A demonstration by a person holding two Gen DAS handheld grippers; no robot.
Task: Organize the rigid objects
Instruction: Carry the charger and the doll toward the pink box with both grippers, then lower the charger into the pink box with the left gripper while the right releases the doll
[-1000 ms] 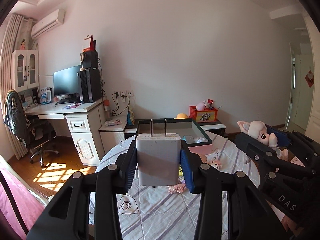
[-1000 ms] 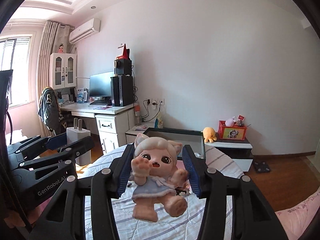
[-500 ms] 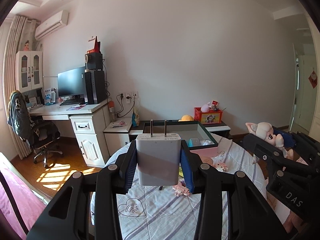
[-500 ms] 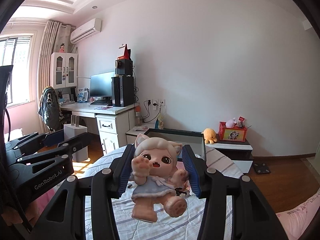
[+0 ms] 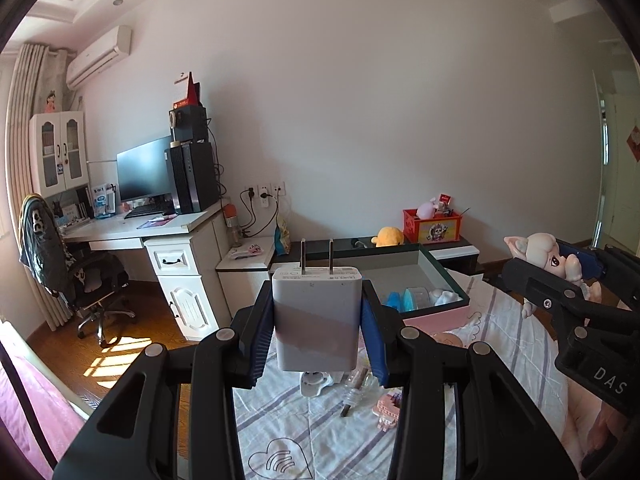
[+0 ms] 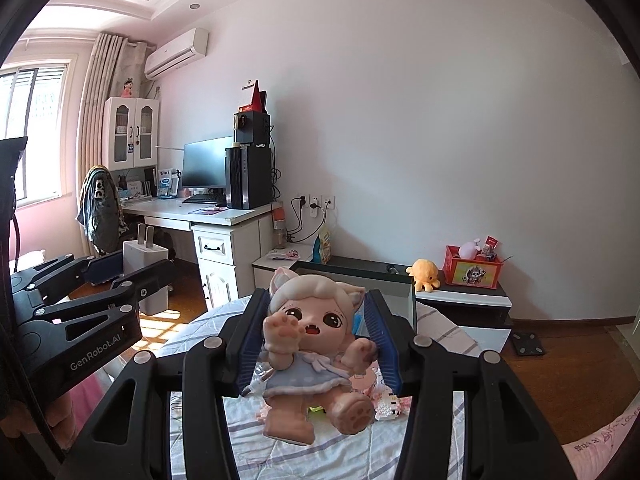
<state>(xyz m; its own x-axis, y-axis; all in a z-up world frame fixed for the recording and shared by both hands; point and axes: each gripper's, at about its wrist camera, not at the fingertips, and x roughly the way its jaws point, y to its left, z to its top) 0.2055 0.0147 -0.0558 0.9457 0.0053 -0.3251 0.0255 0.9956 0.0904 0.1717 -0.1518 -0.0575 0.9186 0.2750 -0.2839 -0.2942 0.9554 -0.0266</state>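
My left gripper (image 5: 318,322) is shut on a white plug charger (image 5: 316,316), prongs up, held above the round table (image 5: 280,432). It also shows at the left of the right wrist view (image 6: 144,276). My right gripper (image 6: 316,340) is shut on a cat-eared doll in a blue dress (image 6: 312,356), also held above the table; the doll shows at the right of the left wrist view (image 5: 548,260). A dark open box (image 5: 432,276) with blue and white items stands at the table's far side (image 6: 400,284).
Small toys, a dark stick (image 5: 352,396) and pink brick pieces (image 5: 386,412) lie on the striped cloth. Behind stand a white desk (image 5: 160,228) with monitor, a swivel chair (image 5: 80,280), a low shelf with a red box (image 5: 432,230) and a yellow plush (image 5: 386,236).
Both grippers have stayed shut on their objects. The left view has swung right and a little closer to the box; the right gripper with the doll has barely moved.
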